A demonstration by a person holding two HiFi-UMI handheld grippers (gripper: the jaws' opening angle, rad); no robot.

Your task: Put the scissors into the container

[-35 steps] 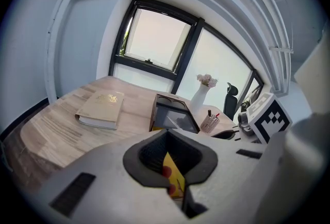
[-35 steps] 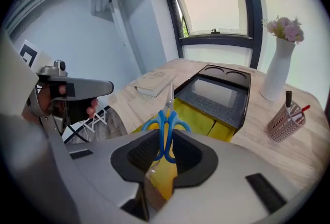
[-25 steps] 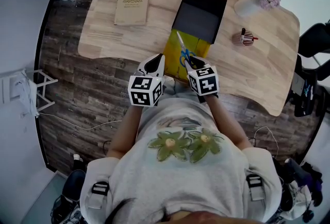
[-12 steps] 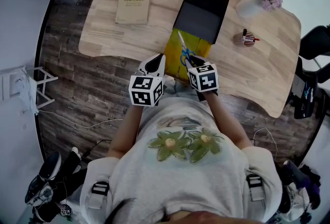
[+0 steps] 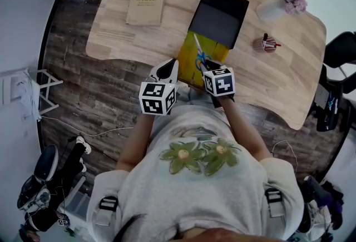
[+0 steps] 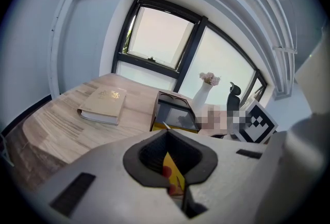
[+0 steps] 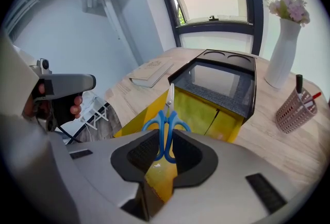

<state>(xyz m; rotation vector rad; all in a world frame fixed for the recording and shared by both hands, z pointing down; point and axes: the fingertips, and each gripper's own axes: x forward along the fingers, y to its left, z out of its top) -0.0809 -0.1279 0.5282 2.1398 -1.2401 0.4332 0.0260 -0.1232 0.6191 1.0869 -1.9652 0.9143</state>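
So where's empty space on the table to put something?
Bare wood lies between the tan book and the black box, and from the mesh pen cup to the table's near edge. It's crowded around the yellow flap and blue-handled scissors.

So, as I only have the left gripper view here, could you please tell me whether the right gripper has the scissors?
Observer: Yes, the right gripper is shut on the blue handles of the scissors, blades pointing toward the container.
Operator: Thank you; are they inside it?
Observer: No, the head view shows them over the yellow flap, short of the black opening.
Operator: Is anything standing to its right?
Observer: A mesh pen holder, apart from it.
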